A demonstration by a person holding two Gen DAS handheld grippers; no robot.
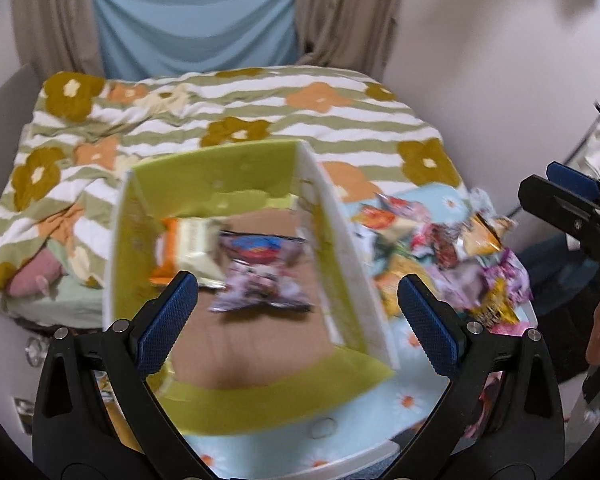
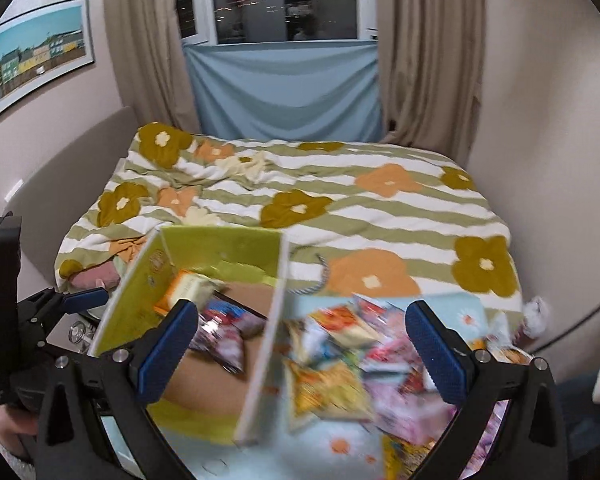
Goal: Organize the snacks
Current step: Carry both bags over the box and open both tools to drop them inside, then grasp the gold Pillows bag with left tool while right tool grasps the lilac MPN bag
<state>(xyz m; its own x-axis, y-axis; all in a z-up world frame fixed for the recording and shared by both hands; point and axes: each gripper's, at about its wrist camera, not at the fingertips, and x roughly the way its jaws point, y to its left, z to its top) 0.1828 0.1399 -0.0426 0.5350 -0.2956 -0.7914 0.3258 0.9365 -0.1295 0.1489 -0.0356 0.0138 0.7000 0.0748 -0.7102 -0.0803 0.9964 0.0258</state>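
A green-lined cardboard box [image 1: 340, 248] stands open on a light blue flowered tablecloth [image 1: 412, 400]. Inside lie an orange and white packet [image 1: 184, 248] and a purple and blue packet [image 1: 260, 276]. My left gripper [image 1: 296, 316] is open and empty, above the box's near side. A pile of colourful snack packets [image 1: 452, 252] lies right of the box. In the right wrist view my right gripper [image 2: 300, 344] is open and empty, above the box's right wall [image 2: 268, 340] and the snack pile [image 2: 360, 368]. The box [image 2: 144, 288] sits at lower left there.
A bed with a green striped flowered duvet [image 1: 260, 112] lies behind the table. Beige curtains and a blue cloth [image 2: 284, 92] hang at the back wall. The right gripper's side [image 1: 572, 208] shows at the right edge of the left wrist view.
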